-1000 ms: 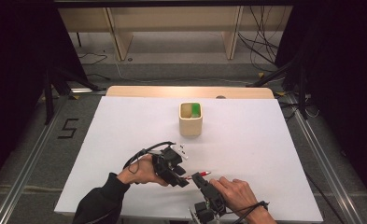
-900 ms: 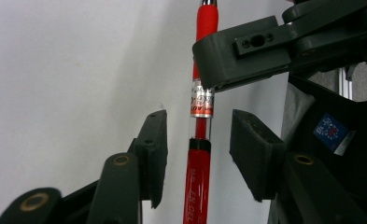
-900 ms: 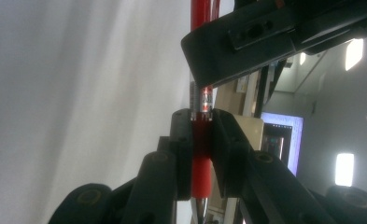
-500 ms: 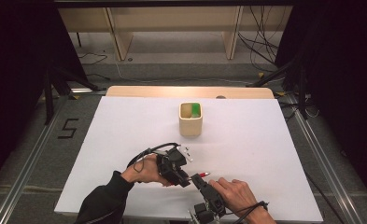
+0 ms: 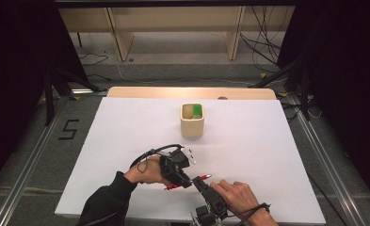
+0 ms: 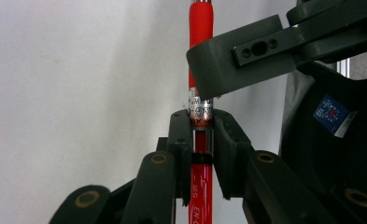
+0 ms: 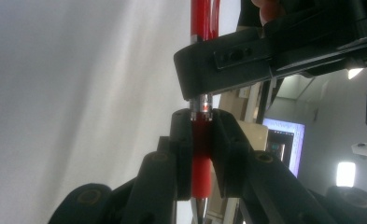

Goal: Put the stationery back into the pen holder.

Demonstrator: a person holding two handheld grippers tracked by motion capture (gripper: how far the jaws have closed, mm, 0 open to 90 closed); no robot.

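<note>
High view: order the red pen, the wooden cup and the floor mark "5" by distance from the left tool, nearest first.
1. Red pen: clamped in the left tool, near the table's front edge.
2. Wooden cup: farther back, mid-table.
3. Floor mark "5": off the table, far left.

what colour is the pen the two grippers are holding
Red, with a silver band; the pen shows best in the left gripper view.

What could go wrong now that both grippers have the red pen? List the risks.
1. Both the left gripper and the right gripper clamp the red pen close together near its silver band; a pull off its axis might bend it or pop it apart suddenly.
2. The left gripper's jaws have just closed on the glossy barrel, so it could slip.
3. The wooden cup stands ahead; a jerk might knock it.
</note>
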